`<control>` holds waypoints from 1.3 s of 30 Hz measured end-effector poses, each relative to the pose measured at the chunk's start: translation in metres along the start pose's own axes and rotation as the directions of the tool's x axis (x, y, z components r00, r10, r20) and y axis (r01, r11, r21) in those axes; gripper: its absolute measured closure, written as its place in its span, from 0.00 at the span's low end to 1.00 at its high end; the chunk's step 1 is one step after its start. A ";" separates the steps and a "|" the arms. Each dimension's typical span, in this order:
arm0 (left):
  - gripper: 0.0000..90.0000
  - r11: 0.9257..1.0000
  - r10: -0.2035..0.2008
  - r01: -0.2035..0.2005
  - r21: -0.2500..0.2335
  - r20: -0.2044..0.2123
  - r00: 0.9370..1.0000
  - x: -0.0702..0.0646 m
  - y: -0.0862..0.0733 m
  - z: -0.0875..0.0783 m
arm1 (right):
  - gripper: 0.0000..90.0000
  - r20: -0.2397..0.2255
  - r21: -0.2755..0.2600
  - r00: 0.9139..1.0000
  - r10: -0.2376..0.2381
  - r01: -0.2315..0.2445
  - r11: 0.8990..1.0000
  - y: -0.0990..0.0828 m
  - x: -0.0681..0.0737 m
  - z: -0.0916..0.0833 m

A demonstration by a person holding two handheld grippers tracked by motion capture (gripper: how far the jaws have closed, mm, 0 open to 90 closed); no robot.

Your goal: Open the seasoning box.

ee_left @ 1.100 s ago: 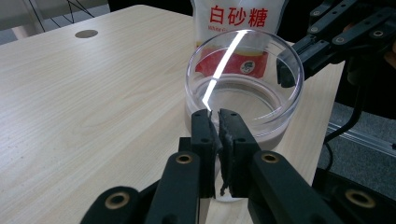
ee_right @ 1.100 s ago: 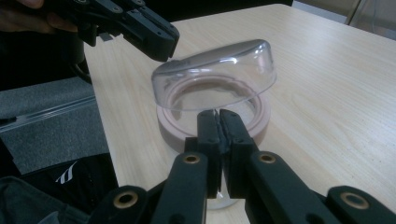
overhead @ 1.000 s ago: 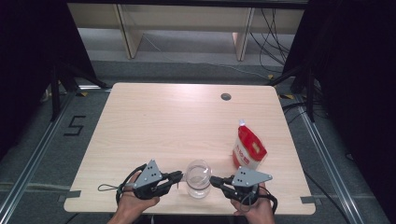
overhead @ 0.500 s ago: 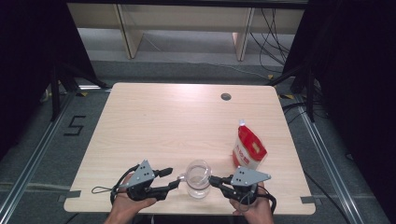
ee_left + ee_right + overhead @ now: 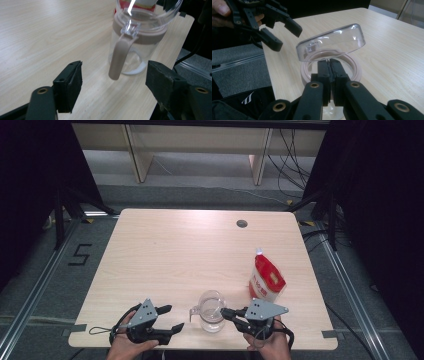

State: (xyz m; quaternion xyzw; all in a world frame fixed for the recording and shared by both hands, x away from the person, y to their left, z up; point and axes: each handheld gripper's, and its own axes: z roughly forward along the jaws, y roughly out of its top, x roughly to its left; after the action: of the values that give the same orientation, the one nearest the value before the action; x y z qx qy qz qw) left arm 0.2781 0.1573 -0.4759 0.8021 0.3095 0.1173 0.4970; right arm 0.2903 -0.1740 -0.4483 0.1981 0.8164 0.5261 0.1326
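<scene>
A clear glass jar (image 5: 212,312) with a beige collar and handle (image 5: 119,58) stands near the table's front edge. Its clear lid (image 5: 332,43) is tilted up over the beige ring. My right gripper (image 5: 226,312) reaches in from the right. Its jaws are shut, and their tips (image 5: 328,63) meet the lid's near edge and seem to pinch it. Left of the jar, my left gripper (image 5: 172,318) has just been opening. Its jaws stand wide, with the handle ahead of them and untouched (image 5: 113,75). This gripper (image 5: 275,31) also appears open beyond the jar.
A red and white pouch (image 5: 266,280) stands behind my right hand, near the table's right side. A round cable hole (image 5: 242,224) sits at the far edge. The table's front edge (image 5: 200,346) runs just below both hands.
My left gripper's jaws have opened off the jar's handle, and the hand has drawn back to the left and toward the front edge. The right gripper and the jar stay put.
</scene>
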 end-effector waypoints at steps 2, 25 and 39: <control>0.26 1.000 -0.017 0.017 0.008 -0.013 1.000 -0.001 -0.002 0.000 | 0.98 0.015 -0.006 1.000 -0.018 0.018 1.000 0.001 0.000 0.000; 0.20 0.999 -0.003 0.005 0.051 -0.044 0.999 0.002 -0.016 -0.001 | 0.97 0.003 -0.034 1.000 -0.020 0.020 0.999 0.014 0.009 0.008; 0.20 0.999 0.007 -0.005 0.053 -0.042 0.999 0.002 -0.017 0.000 | 0.97 -0.016 -0.047 0.999 -0.039 0.038 0.998 0.021 0.015 0.018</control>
State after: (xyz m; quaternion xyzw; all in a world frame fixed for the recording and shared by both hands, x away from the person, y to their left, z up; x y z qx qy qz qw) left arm 0.2736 0.1639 -0.4913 0.8132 0.3206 0.1274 0.4687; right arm 0.2881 -0.1448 -0.4363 0.1749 0.8085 0.5441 0.1404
